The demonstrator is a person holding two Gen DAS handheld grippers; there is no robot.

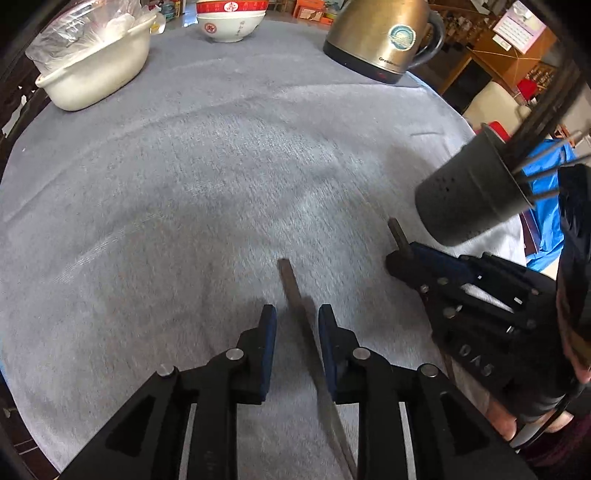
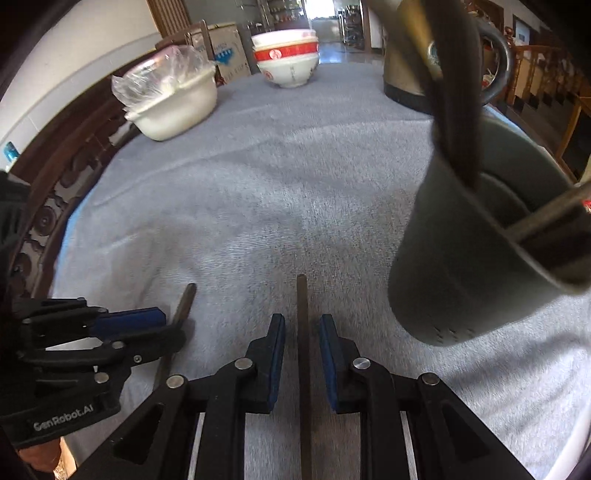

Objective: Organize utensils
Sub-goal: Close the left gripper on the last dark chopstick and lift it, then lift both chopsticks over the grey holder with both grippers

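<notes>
Two dark chopsticks lie on the grey cloth. One chopstick (image 1: 291,286) lies between the fingers of my left gripper (image 1: 297,317), whose jaws stand apart around it without touching. The other chopstick (image 2: 302,306) lies between the fingers of my right gripper (image 2: 302,325), also open around it. Each gripper shows in the other's view: the right gripper (image 1: 402,254) at right, the left gripper (image 2: 173,325) at left. A dark perforated utensil holder (image 1: 469,192) with several utensils in it stands at the right, close to my right gripper; it also shows in the right wrist view (image 2: 472,236).
A metal kettle (image 1: 384,37) stands at the back right. Stacked red-and-white bowls (image 1: 231,18) stand at the back centre. A white tub (image 1: 96,70) with a plastic bag in it sits at the back left. The table (image 1: 184,166) is round, covered in grey cloth.
</notes>
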